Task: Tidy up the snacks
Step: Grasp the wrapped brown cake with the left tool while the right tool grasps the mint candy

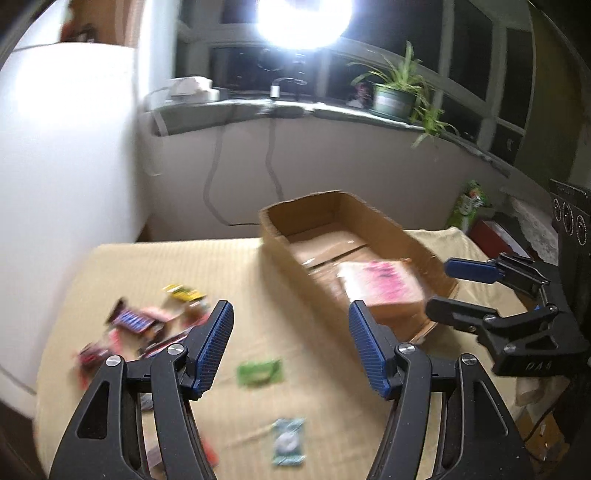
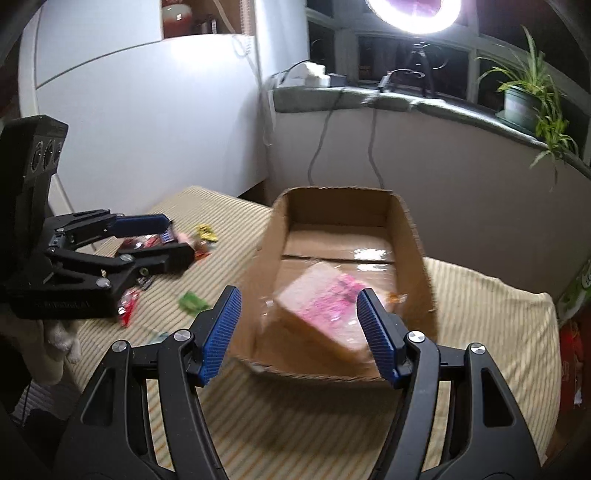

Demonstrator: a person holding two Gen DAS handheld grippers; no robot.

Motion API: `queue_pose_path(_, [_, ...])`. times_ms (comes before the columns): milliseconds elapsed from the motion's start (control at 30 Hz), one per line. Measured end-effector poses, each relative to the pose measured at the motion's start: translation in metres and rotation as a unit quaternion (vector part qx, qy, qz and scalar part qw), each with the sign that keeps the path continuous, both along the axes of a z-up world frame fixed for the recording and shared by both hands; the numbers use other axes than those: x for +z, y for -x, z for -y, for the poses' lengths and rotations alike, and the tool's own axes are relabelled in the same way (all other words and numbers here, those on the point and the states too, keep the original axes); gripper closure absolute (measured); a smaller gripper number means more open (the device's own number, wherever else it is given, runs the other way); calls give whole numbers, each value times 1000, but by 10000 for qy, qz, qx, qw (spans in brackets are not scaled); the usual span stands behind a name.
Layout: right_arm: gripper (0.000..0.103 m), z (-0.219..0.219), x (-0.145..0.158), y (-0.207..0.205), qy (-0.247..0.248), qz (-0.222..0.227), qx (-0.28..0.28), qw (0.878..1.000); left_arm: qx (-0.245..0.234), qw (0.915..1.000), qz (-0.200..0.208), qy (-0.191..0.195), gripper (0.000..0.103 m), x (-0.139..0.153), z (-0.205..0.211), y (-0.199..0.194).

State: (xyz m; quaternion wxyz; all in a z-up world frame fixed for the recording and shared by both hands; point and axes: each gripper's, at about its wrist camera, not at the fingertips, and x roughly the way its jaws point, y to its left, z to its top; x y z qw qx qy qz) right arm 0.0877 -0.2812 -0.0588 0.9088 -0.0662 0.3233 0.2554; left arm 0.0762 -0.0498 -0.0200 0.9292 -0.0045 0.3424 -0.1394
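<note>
A cardboard box stands open on the yellow striped cloth. A pink-labelled bread packet lies tilted inside it. My left gripper is open and empty above the cloth, left of the box. Small snack packets lie in a pile at the left, with a green one and a teal one apart. My right gripper is open and empty just above the box's near end. It also shows in the left wrist view.
The cloth-covered table ends near a white wall and a windowsill with a potted plant. A ring light glares above. A green carton and a red box stand right of the table.
</note>
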Motion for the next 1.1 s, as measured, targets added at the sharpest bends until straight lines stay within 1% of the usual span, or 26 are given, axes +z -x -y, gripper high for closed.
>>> queue_pose_path(267, [35,-35,-13,23,-58,-300,619,9976,690,9973,-211,112,39,-16,-69,38])
queue_pose_path(467, [35,-71,-30,40,113,-483,1059,9931,1023,9934,-469,206,39,-35,-104,59])
queue_pose_path(567, [35,-85,-42,47,219,-574,1205,9908,1078,9919,-608,272,42,-47,-116,66])
queue_pose_path(667, [35,-97,-58,51,336,-742,1309,9880,1043,9913,-757,259,44,-59,-121,72])
queue_pose_path(767, [35,-107,-73,51,397,-975,1324,9856,951,9921,-805,126,44,-65,-119,74])
queue_pose_path(1033, [35,-119,-92,43,366,-1464,1304,9799,447,9962,-677,-313,44,-62,-106,62])
queue_pose_path(1100, [39,-123,-97,40,346,-1595,1282,9782,339,9964,-696,-356,44,-64,-105,55])
